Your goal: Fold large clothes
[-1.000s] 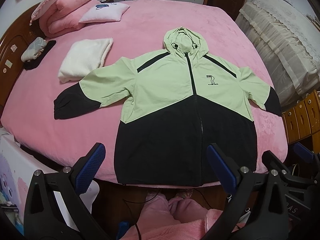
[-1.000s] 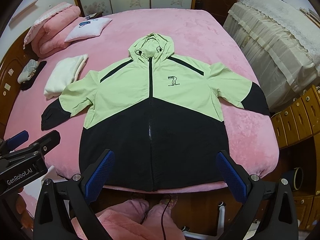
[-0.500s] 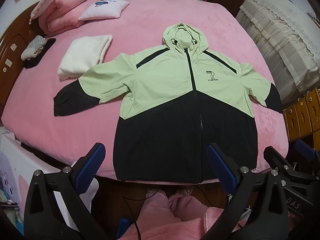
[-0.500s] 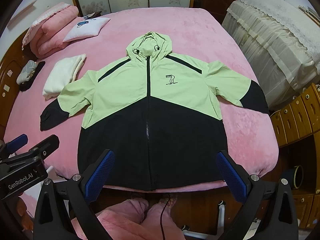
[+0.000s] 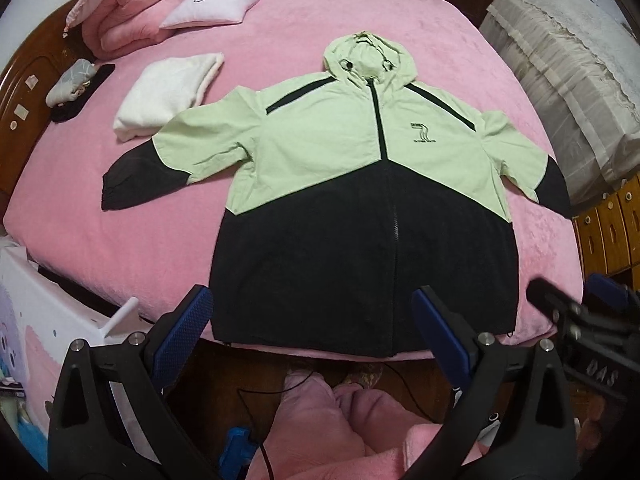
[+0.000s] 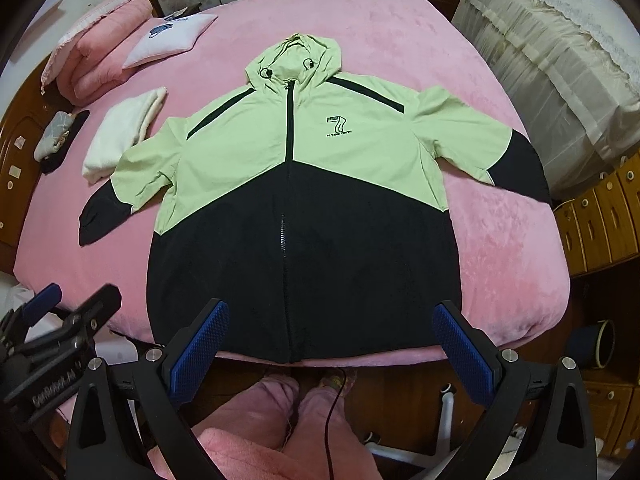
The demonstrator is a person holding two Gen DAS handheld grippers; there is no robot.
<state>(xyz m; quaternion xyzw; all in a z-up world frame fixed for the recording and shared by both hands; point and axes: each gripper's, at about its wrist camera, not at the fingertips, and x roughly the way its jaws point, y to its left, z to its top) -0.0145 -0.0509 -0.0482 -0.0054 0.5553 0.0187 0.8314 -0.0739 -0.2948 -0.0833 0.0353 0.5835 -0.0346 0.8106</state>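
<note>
Jacket (image 6: 304,200) chest logo: "7", "FLYING YOUTH"

Folded white towel (image 5: 168,94) lies on the pink bed (image 5: 304,32); behind it a white pillow (image 5: 212,6) beside stacked pink quilts (image 5: 136,12).

A pink bed (image 5: 360,40) carries a green-and-black jacket (image 5: 360,200) spread flat, zipped, hood away from the camera. To its left lie a white towel (image 5: 168,92), a pillow (image 5: 212,6), folded pink quilts (image 5: 132,4) and rolled socks (image 5: 70,86).
</note>
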